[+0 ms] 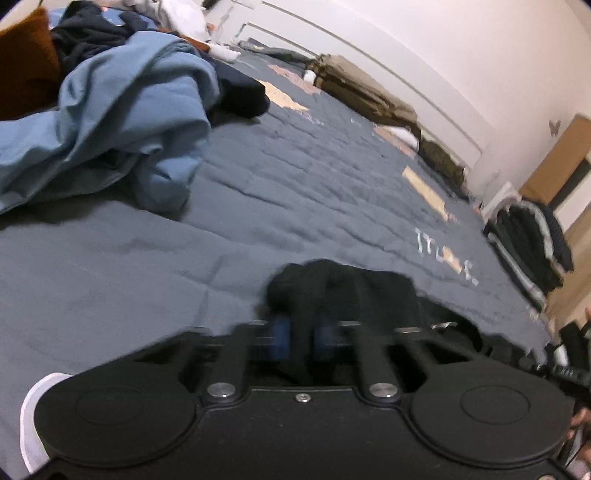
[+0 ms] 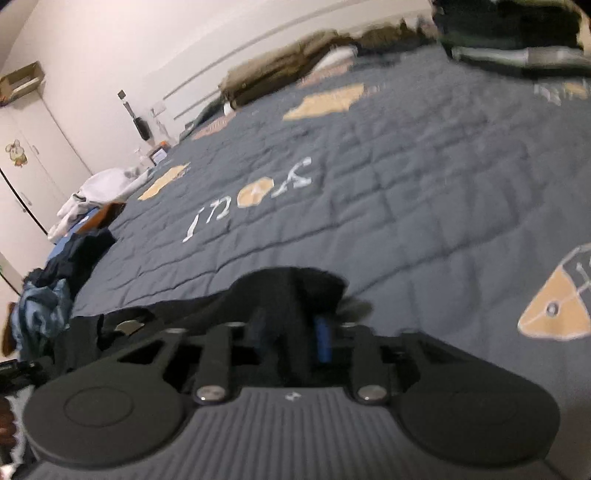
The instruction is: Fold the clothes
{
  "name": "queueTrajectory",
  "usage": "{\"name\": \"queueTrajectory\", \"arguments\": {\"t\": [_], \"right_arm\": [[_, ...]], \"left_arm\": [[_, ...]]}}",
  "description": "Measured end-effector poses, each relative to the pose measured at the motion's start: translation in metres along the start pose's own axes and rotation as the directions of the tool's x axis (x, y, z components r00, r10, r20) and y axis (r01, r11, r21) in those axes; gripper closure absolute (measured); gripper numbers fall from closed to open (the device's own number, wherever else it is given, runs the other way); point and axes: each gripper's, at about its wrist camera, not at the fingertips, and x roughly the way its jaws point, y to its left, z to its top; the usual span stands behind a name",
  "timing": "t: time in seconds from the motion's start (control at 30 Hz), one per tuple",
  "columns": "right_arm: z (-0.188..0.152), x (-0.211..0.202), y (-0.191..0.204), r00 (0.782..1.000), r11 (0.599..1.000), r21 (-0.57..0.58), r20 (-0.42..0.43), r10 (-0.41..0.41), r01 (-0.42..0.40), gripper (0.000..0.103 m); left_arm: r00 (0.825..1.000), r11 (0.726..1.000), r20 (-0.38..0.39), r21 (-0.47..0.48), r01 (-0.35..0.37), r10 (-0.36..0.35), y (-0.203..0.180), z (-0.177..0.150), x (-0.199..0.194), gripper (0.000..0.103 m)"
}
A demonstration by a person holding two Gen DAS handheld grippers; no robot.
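Observation:
A black garment (image 1: 343,284) lies bunched at the near edge of the dark blue quilted bed (image 1: 295,192). My left gripper (image 1: 301,332) is shut on a fold of it, black cloth pinched between the blue pads (image 1: 280,334). In the right wrist view the same black garment (image 2: 291,291) humps up over my right gripper (image 2: 291,332), which is shut on another part of it; one blue pad (image 2: 322,339) shows beside the cloth. The garment stretches left from the right gripper along the quilt's edge. Its full shape is hidden by both grippers.
A pile of light blue (image 1: 122,118) and dark clothes (image 1: 92,33) sits at the left on the bed. Folded dark clothes (image 1: 528,240) lie at the right edge. Olive pillows (image 1: 365,92) line the wall side. A white wardrobe (image 2: 26,162) stands far left.

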Motion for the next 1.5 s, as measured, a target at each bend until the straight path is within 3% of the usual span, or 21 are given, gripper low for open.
{"name": "queueTrajectory", "arguments": {"t": [0.1, 0.2, 0.27, 0.33, 0.37, 0.4, 0.47, 0.57, 0.67, 0.73, 0.8, 1.0, 1.3, 1.5], "right_arm": [[0.003, -0.01, 0.0, 0.996, 1.0, 0.003, 0.086, -0.013, 0.013, 0.094], [0.007, -0.021, -0.007, 0.984, 0.998, 0.037, 0.169, -0.05, 0.045, 0.094], [0.006, -0.014, -0.009, 0.986, 0.995, 0.041, 0.143, -0.091, 0.086, 0.094], [0.002, 0.0, -0.006, 0.988, 0.989, -0.013, 0.06, -0.144, 0.145, 0.09], [0.0, 0.003, -0.006, 0.986, 0.987, -0.013, 0.05, -0.161, 0.162, 0.09], [0.002, 0.002, -0.007, 0.987, 0.988, -0.004, 0.037, -0.155, 0.156, 0.088], [0.008, -0.002, -0.009, 0.989, 0.989, 0.013, 0.015, -0.147, 0.147, 0.086], [0.022, -0.017, -0.009, 0.989, 0.988, 0.023, -0.004, -0.15, 0.15, 0.083], [0.036, -0.037, 0.001, 0.988, 0.988, -0.017, 0.03, -0.154, 0.155, 0.079], [0.04, -0.042, 0.011, 0.991, 0.991, -0.049, 0.053, -0.123, 0.126, 0.066], [0.043, -0.043, 0.026, 0.996, 0.993, -0.088, 0.052, -0.079, 0.083, 0.062], [0.031, -0.018, 0.075, 1.0, 0.979, -0.205, -0.021, -0.003, -0.002, 0.058], [0.018, 0.032, 0.126, 0.992, 0.936, -0.347, -0.129, 0.01, -0.054, 0.057], [0.013, 0.074, 0.149, 0.973, 0.861, -0.503, -0.225, -0.044, -0.077, 0.057]], "left_arm": [[0.99, 0.998, 0.127, -0.015, -0.055, 0.056, 0.006, 0.006, -0.02, 0.096], [0.985, 0.997, 0.156, 0.009, -0.082, 0.08, 0.007, 0.011, -0.032, 0.096], [0.992, 0.994, 0.08, 0.028, -0.104, 0.102, 0.005, 0.008, -0.022, 0.095], [0.991, 0.99, 0.012, 0.039, -0.134, 0.133, 0.004, 0.004, -0.013, 0.093], [0.989, 0.988, 0.002, 0.044, -0.151, 0.151, 0.005, 0.003, -0.012, 0.085], [0.986, 0.985, 0.003, 0.047, -0.167, 0.167, 0.006, 0.004, -0.012, 0.081], [0.984, 0.983, 0.035, 0.038, -0.179, 0.177, 0.009, 0.01, -0.02, 0.061], [0.977, 0.98, 0.097, 0.038, -0.193, 0.189, 0.009, 0.02, -0.039, 0.059], [0.982, 0.989, 0.132, 0.052, -0.14, 0.132, -0.004, 0.033, -0.051, 0.059], [0.985, 0.991, 0.148, 0.086, -0.098, 0.085, -0.019, 0.038, -0.055, 0.059], [0.992, 0.988, 0.127, 0.146, -0.042, 0.024, -0.039, 0.039, -0.052, 0.058], [0.998, 0.954, 0.04, 0.297, 0.034, -0.048, -0.087, 0.023, -0.025, 0.058], [0.992, 0.933, -0.029, 0.337, 0.126, -0.123, -0.117, 0.002, 0.0, 0.058], [0.989, 0.945, -0.059, 0.294, 0.146, -0.135, -0.112, -0.001, 0.012, 0.057]]}}
